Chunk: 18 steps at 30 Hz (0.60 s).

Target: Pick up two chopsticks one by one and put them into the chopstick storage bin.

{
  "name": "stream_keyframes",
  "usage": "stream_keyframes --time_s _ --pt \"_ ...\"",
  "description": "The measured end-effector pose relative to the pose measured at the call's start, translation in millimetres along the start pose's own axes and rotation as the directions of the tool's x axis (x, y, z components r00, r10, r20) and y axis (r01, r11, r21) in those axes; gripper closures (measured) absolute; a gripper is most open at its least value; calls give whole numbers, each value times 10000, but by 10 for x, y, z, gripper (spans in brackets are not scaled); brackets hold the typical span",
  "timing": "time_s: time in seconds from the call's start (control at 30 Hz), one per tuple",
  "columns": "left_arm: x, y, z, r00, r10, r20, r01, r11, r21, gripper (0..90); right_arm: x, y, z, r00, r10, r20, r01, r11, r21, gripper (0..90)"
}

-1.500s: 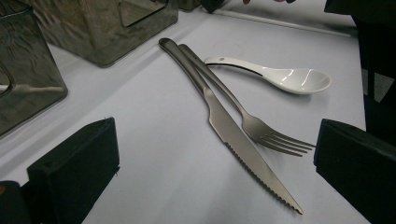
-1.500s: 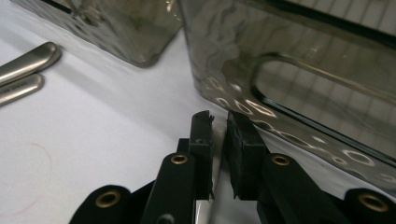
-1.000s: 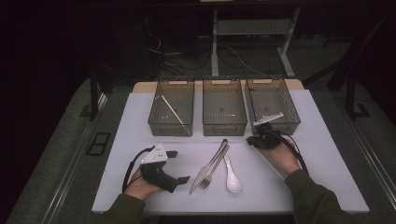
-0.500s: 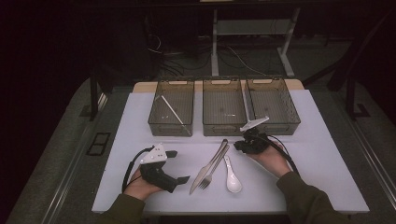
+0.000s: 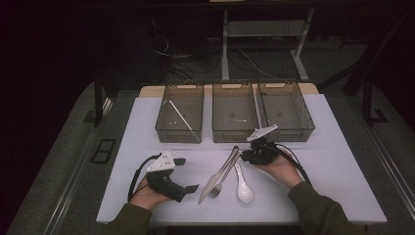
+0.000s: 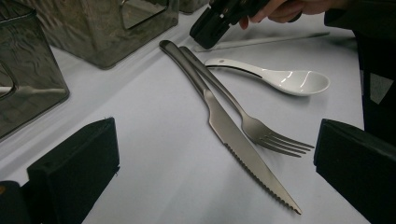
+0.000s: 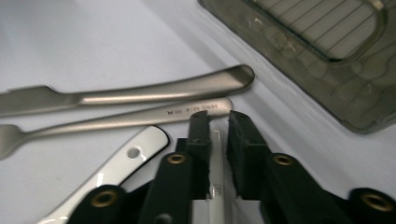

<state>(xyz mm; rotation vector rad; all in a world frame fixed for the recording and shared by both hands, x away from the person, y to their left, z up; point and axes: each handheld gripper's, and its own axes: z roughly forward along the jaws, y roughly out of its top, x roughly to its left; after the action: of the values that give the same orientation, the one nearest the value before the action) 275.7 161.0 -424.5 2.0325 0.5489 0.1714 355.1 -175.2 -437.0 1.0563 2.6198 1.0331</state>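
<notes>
A steel knife [image 5: 214, 180], a fork [image 5: 225, 175] and a white ceramic spoon [image 5: 243, 187] lie side by side at the middle of the white table. My left gripper [image 5: 188, 174] rests on the table left of them, open, with the knife [image 6: 243, 144] and fork [image 6: 261, 133] ahead of its jaws. My right gripper [image 5: 245, 157] is low at the handle ends of the cutlery. Its jaws have just been opening, and a thin white chopstick [image 7: 217, 186] lies on the table between the slightly parted pads. That chopstick [image 6: 271, 40] runs behind the spoon [image 6: 280, 79].
Three clear smoky bins stand in a row at the back: left bin [image 5: 178, 133], middle bin [image 5: 234, 133], right bin [image 5: 288, 132]. A white chopstick [image 5: 180, 117] leans in the left bin. The table's front edge is close to both forearms.
My right gripper has come left and down from the front of the right bin to the handle ends of the knife and fork. The left gripper has stayed put.
</notes>
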Motion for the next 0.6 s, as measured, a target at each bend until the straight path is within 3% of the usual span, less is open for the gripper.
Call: stream_keyframes --time_s 0.17,0.27,0.5,0.6 --pt "3 -1 2 10000 4 3 -4 10000 18 0 -25 -31 -214 9995 104 -310 -124 9977 -670 561" --pt "2 0 3 10000 -6 -7 6 10000 21 0 -24 -93 -330 9985 -203 -514 158 9962 -857 500" --pt "1 0 0 10000 -42 -51 42 10000 -21 0 6 -312 -557 9958 -453 -791 380 9951 -913 415" --pt "-1 2 -2 10000 -38 -54 38 10000 -18 0 15 -417 -638 9953 -414 -877 339 9958 -855 439"
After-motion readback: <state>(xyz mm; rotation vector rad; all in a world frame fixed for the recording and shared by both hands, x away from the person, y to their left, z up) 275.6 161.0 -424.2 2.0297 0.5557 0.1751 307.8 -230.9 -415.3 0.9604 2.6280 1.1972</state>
